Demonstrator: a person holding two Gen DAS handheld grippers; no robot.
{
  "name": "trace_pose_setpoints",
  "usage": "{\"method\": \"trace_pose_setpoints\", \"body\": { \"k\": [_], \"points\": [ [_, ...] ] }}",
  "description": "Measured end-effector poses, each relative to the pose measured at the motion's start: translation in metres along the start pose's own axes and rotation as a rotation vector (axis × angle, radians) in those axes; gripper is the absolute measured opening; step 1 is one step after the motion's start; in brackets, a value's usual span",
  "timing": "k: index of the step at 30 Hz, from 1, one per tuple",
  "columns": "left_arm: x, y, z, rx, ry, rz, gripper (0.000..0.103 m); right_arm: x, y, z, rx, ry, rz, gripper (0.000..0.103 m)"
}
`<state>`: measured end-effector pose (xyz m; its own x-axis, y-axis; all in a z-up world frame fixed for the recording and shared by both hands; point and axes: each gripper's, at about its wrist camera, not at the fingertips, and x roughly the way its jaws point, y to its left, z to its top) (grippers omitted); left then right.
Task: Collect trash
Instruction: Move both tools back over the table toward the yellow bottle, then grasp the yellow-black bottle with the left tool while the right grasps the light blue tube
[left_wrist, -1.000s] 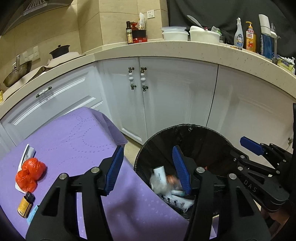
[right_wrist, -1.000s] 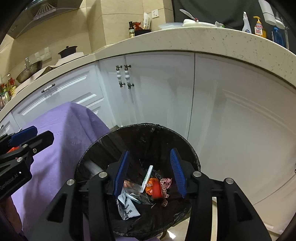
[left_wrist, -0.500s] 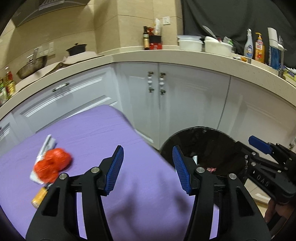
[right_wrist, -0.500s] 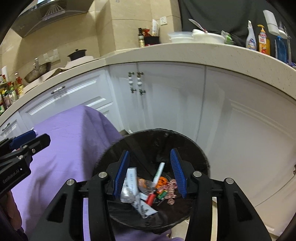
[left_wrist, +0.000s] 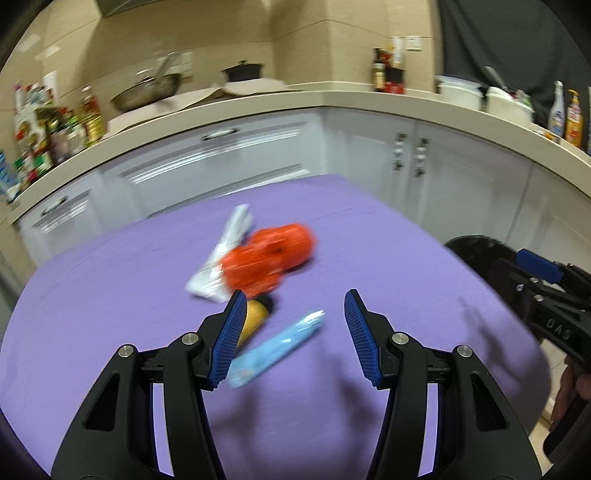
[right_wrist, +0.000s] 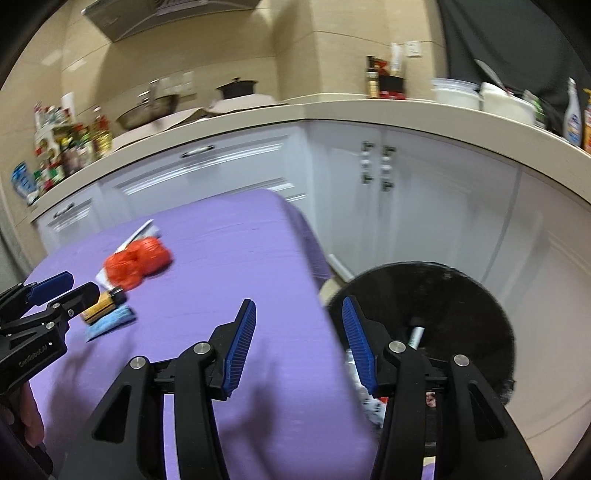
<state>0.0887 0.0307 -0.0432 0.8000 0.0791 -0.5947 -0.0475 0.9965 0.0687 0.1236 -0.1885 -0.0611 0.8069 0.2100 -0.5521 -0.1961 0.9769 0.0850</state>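
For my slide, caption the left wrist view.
Open left hand-held gripper above blue packet, orange bag on purple tablecloth.

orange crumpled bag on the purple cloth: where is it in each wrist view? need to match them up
Left wrist: orange crumpled bag sits at frame centre, just beyond the open left tool, lying on a white wrapper.
Right wrist: same bag is at left of centre, far left of the open right tool.
Shared landmark: small amber bottle just in front of the bag, beside the light blue packet.

Matt purple cloth (left_wrist: 388, 266); crumpled orange bag (left_wrist: 271, 258), probably plastic; glossy white cabinet doors (right_wrist: 443, 206); speckled stone-look countertop (left_wrist: 424, 110).
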Motion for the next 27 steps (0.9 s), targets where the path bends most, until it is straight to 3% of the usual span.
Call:
{"method": "trace_pose_setpoints", "body": {
  "k": [9, 27],
  "points": [
    [0.014, 0.051, -0.012, -0.073, 0.055, 0.047, 0.053, 0.01, 0.041, 0.001, -0.058, 0.035, 0.048, 0.049],
    [0.047, 0.051, -0.008, -0.031, 0.146, -0.059, 0.05, 0.023, 0.064, 0.005, -0.099, 0.062, 0.067, 0.051]
  ]
}}
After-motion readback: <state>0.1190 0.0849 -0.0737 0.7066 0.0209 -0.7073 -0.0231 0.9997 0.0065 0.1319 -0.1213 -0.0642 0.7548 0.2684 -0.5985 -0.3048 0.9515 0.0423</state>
